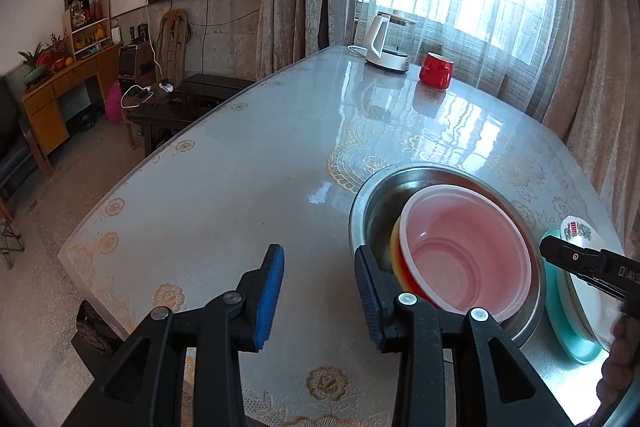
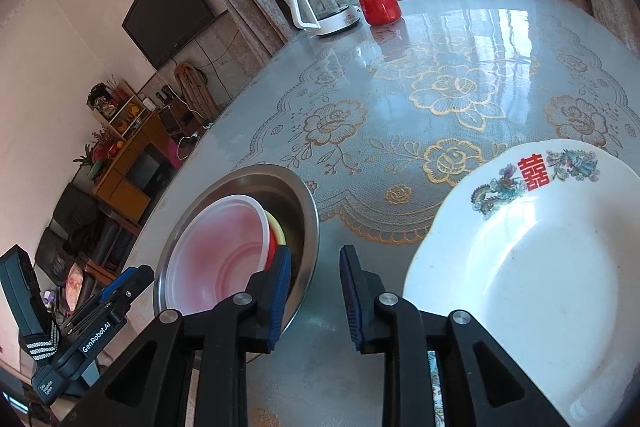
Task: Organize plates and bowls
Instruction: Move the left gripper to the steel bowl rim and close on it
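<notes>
Left gripper: the left gripper [image 1: 320,291], black with blue pads, hovered with its jaws apart and nothing between them, only bare tabletop showing in the gap; its right finger sat just beside the near-left rim of the basin.
Right gripper: the right gripper [image 2: 314,291] likewise stood parted and empty, poised over the strip of table between the basin and the plate.
Nested bowls: a shallow stainless-steel basin [image 1: 362,203] rested near the table's right side; inside it lay a pale pink translucent plastic bowl [image 1: 466,247], tilted, nested over a red bowl and a yellow one of which only edges showed.
Plate stack: a white ceramic plate with a red character and dragon-and-phoenix print [image 2: 532,267] lay to the right of the basin, close but apart; in the left wrist view it sat on a teal plate [image 1: 560,311].
Table: a round table under a glossy, gold-flowered lace cover [image 2: 400,99] held a white-based glass kettle [image 2: 320,7] and a red mug [image 2: 379,5] at the far edge.
Handling, bowls: the plastic bowls looked light and slightly flexible; a pinch on the raised rim would probably suit, gently, lest they deform or slip.
Handling, plate: the ceramic looked heavy, stiff, glazed-slick and breakable; the overhanging near rim seemed the best hold.
Handling, basin: thin, rigid metal, likely to slide on the shiny cover.
</notes>
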The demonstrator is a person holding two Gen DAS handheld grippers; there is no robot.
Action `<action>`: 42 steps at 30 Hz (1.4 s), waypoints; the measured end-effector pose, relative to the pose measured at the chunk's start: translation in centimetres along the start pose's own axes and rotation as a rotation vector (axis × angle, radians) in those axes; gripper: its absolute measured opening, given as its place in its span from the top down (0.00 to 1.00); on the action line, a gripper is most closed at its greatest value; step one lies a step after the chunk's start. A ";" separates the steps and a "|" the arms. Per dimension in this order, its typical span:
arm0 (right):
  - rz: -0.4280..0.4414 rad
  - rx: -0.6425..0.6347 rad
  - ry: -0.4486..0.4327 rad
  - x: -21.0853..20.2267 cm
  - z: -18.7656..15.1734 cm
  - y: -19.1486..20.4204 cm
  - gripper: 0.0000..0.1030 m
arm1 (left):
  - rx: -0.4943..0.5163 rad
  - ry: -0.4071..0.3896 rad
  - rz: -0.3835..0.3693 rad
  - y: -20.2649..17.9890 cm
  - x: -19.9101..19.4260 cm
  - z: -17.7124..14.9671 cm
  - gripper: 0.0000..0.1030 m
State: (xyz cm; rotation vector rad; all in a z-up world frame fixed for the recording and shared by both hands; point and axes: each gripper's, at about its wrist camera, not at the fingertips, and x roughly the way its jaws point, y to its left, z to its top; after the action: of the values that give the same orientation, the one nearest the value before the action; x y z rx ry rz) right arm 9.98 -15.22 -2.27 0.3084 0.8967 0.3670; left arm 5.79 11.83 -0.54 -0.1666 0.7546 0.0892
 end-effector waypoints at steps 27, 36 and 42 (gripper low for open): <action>-0.020 -0.093 0.048 1.7 -0.6 1.5 0.75 | 0.079 -0.003 -0.046 -1.1 1.0 -0.4 0.64; -0.030 -0.108 0.046 1.7 -0.7 1.9 0.76 | 0.048 0.023 -0.060 -0.9 2.0 -0.2 0.62; -0.059 -0.149 0.043 1.9 -0.7 2.4 0.76 | 0.027 0.048 -0.078 -1.1 2.8 0.0 0.62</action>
State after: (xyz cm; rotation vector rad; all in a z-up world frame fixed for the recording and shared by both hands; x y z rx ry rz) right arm 10.03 -12.17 -3.04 0.1367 0.9135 0.3846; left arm 7.96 10.85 -2.36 -0.1725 0.7958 0.0005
